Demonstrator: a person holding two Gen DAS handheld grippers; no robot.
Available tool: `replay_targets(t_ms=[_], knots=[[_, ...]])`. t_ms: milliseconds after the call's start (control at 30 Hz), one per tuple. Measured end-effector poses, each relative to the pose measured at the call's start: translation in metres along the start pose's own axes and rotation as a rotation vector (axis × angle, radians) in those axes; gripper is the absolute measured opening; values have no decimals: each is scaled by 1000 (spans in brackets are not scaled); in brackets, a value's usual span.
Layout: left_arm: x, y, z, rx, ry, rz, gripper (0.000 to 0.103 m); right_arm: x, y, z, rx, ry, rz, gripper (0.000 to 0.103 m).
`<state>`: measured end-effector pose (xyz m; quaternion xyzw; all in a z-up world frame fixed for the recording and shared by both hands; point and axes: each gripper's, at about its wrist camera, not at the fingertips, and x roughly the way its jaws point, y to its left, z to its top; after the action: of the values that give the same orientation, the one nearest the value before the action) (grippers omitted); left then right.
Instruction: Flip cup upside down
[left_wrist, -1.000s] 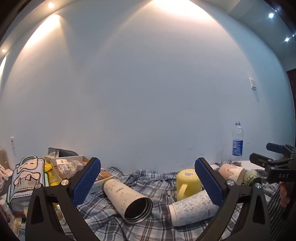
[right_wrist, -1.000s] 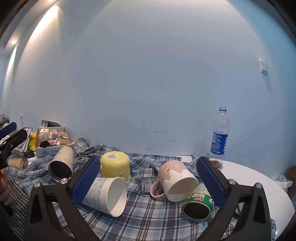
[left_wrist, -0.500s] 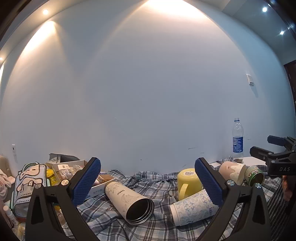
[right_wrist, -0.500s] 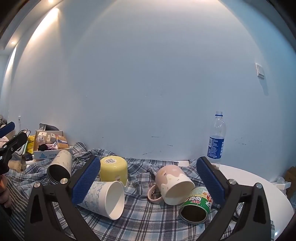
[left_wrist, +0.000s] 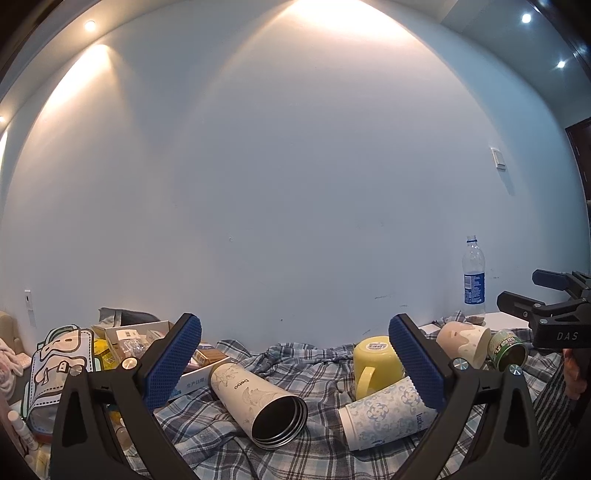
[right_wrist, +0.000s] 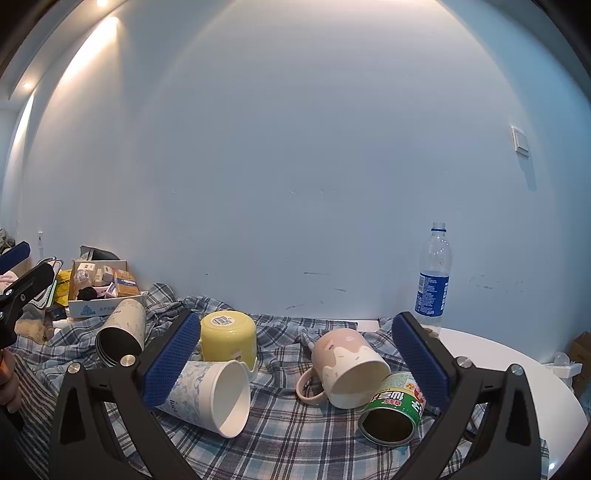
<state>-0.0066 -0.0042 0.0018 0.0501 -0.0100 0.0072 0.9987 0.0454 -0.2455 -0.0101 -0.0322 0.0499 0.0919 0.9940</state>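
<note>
Fingers (left_wrist: 173, 365) of left gripper (left_wrist: 295, 363) spread wide, empty; right gripper (right_wrist: 295, 356) likewise, above pink mug (right_wrist: 347, 365).

Water bottle (right_wrist: 431, 280) upright by wall, cardboard box (right_wrist: 101, 286) of clutter, plaid cloth (right_wrist: 288, 435)

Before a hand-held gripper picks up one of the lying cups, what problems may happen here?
1. The pink mug touches the green can; lifting it may roll the can toward the bare white table edge.
2. The paper cup lies against the already inverted yellow mug; a wide grasp could knock it.
3. The wrinkled plaid cloth may tip a cup set down upside down.
</note>
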Motion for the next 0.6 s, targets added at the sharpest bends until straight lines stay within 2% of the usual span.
replay_targets(t_ms=[233, 600], knots=[[-1, 1, 0, -5, -1, 9, 103, -3, -6, 1, 33, -15, 9, 103], [0, 5, 0, -17, 2, 10, 103, 0, -8, 1, 46, 11, 4, 103]])
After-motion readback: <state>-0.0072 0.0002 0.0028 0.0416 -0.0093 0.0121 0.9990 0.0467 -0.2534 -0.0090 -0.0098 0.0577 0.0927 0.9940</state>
